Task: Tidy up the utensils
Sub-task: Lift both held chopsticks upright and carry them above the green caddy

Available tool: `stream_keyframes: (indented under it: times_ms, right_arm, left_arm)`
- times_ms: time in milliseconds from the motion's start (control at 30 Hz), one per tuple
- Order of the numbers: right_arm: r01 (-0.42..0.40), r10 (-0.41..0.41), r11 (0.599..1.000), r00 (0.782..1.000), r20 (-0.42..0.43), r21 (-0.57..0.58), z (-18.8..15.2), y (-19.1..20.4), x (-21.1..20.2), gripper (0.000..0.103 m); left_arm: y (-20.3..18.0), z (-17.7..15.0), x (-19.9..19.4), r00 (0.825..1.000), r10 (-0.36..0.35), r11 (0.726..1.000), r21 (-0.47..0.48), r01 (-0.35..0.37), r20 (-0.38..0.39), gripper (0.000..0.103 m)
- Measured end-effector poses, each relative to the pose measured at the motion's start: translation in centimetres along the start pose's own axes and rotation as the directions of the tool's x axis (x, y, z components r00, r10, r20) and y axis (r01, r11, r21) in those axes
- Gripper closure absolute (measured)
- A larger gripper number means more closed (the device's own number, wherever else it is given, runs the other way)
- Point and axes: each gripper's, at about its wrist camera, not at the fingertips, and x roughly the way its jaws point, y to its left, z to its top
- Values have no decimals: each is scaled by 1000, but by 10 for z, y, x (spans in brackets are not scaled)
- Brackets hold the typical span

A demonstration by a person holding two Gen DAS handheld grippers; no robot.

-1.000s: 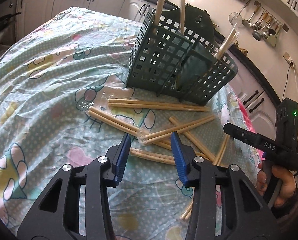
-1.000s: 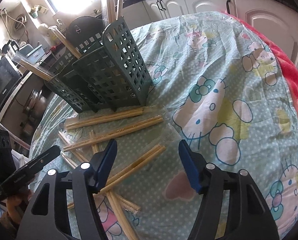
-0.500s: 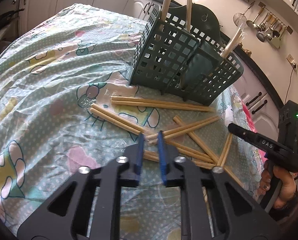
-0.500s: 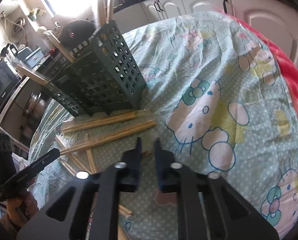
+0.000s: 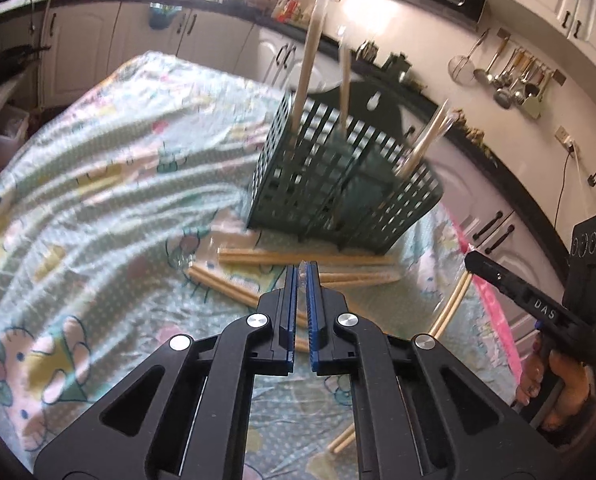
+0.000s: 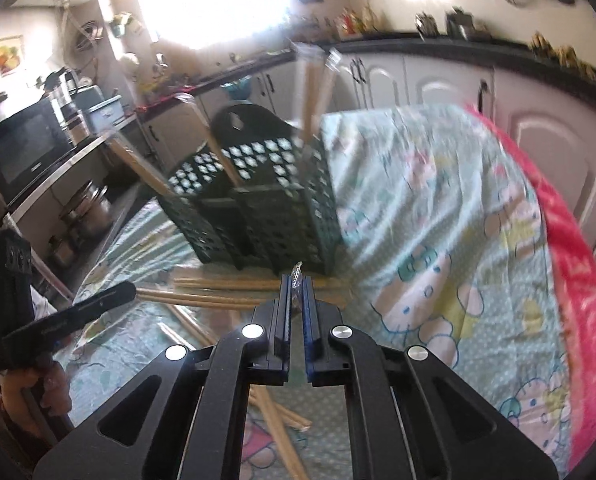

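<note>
Both pictures are smeared, so the holes in the green basket (image 5: 338, 184) look like stripes. The tall sticks (image 5: 310, 60) standing in it fade into the bright light at the top, and I cannot see where they end.

Something thin and clear pokes out between the left gripper's (image 5: 301, 276) blue pads. It is too small to tell what it is. The right gripper (image 6: 297, 284) has a crinkly clear bit too, and the rest is hidden by the black arms.

Some chopsticks (image 6: 226, 300) on the table slip under the grippers. The hand (image 5: 554, 396) at the edge is partly cut off.
</note>
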Motion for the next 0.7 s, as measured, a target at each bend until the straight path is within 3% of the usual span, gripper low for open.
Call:
stream_keyframes:
  times_ms: [300,700]
  right_arm:
    - [-8,25,983,995,94,-183,12,57,-32,98]
    - [-98,140,960,980,145,-262,23,105,-62,100]
  left_arm:
    - [-20,12,-42,994,-32,999,36,28,101,101]
    - [-38,21,-82,981,-83,995,69,72,174,101]
